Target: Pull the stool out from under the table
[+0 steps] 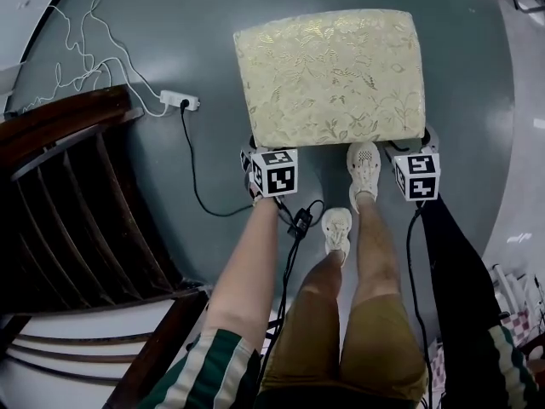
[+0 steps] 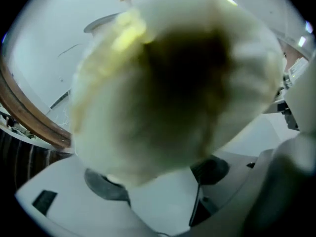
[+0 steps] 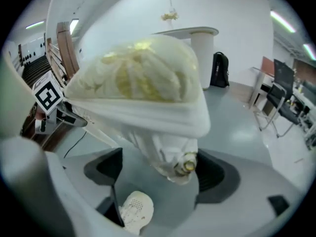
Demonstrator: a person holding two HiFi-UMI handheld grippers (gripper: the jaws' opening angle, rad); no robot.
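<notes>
- Standing on open grey floor (image 1: 477, 100), the stool (image 1: 330, 75) has nothing over it and sits well apart from the dark wooden furniture (image 1: 68, 194) at the left; it looks already clear of any table.
- Its long axis runs across the person, with the near long edge just ahead of the shoes (image 1: 364, 167).
- The left gripper (image 2: 158, 177) is at the near left corner. Its jaws stand wide and the blurred cushion fills the gap; I cannot tell if they press it.
- The right gripper (image 3: 162, 171) is at the near right corner. Its jaws are wide around a leg (image 3: 173, 149), with space on one side.
- Both grippers are equally near, with the stool straight ahead of them.
</notes>
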